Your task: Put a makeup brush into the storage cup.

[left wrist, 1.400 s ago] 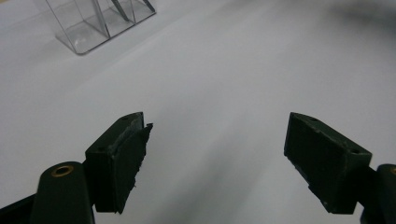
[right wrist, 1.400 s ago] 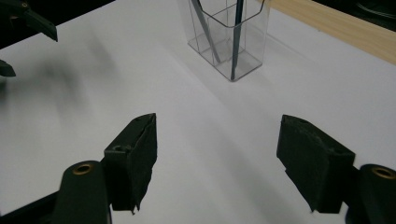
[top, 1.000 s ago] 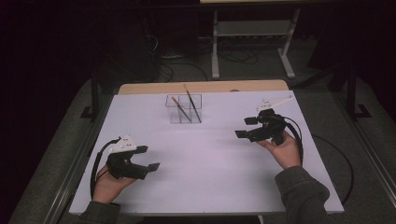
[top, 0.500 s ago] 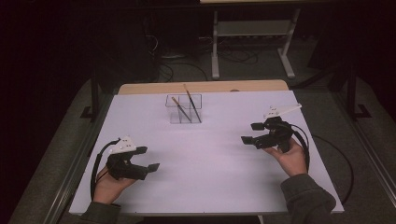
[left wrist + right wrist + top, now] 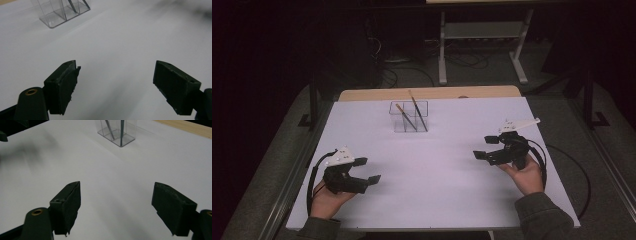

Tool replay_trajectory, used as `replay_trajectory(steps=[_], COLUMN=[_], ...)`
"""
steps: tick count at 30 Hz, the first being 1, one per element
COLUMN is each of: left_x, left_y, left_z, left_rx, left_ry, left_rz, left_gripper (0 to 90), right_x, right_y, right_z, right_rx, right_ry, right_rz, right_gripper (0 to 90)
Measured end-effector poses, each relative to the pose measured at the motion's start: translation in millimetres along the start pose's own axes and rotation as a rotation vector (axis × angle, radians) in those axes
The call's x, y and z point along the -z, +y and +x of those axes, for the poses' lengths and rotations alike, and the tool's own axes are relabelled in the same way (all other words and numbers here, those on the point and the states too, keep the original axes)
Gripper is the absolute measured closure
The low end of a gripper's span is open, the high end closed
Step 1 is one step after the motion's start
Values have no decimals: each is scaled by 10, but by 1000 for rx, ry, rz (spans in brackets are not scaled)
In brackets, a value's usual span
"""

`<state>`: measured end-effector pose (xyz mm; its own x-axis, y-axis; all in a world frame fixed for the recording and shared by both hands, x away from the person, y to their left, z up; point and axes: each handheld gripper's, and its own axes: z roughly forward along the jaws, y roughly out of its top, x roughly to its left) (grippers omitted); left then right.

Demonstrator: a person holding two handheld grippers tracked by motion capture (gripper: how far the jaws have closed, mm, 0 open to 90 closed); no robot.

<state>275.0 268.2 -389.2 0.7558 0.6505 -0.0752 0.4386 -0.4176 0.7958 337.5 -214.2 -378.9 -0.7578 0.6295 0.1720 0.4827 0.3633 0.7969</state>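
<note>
On the white table point(image 5: 432, 200), seen from above, the left gripper point(image 5: 369, 170) sits near the front left corner in a hand point(image 5: 326, 200), jaws spread wide with nothing between them. In its own view, bare table shows between the jaws, and the holder point(image 5: 60, 12) stands far off at upper left.

Further right, at the middle of the table's far side, stands that clear holder point(image 5: 408, 116), split into compartments. Two brushes point(image 5: 412, 114) lean in it, handles tilted up past its rim toward the far left. Which compartment each sits in I cannot tell.

At right, the right gripper point(image 5: 486, 148) is held in a hand point(image 5: 527, 175), well apart from the holder. Its jaws have just been opening and stand wide, nothing between them. Its own view shows open table up to the holder point(image 5: 117, 132), nothing in the way.

Beyond the table, a metal stand point(image 5: 482, 40) and cables point(image 5: 402, 75) lie on the dark floor.
</note>
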Motion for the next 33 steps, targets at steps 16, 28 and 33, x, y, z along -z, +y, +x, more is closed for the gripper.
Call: replay_trajectory(steps=[16,28,33], left_x=[18,41,43], left_y=[-119,-179,-190], left_z=[-37,-57,-59], left_rx=[11,11,10], left_ry=[2,7,5], left_rz=[24,44,43], left_gripper=[188,187,187], right_x=[82,83,94], right_y=[-284,-412,-444], right_z=[1,10,8], right_rx=[-32,-45,-49], right_ry=[-14,-18,-21], right_rz=[-13,-16,-14], right_gripper=[218,207,204])
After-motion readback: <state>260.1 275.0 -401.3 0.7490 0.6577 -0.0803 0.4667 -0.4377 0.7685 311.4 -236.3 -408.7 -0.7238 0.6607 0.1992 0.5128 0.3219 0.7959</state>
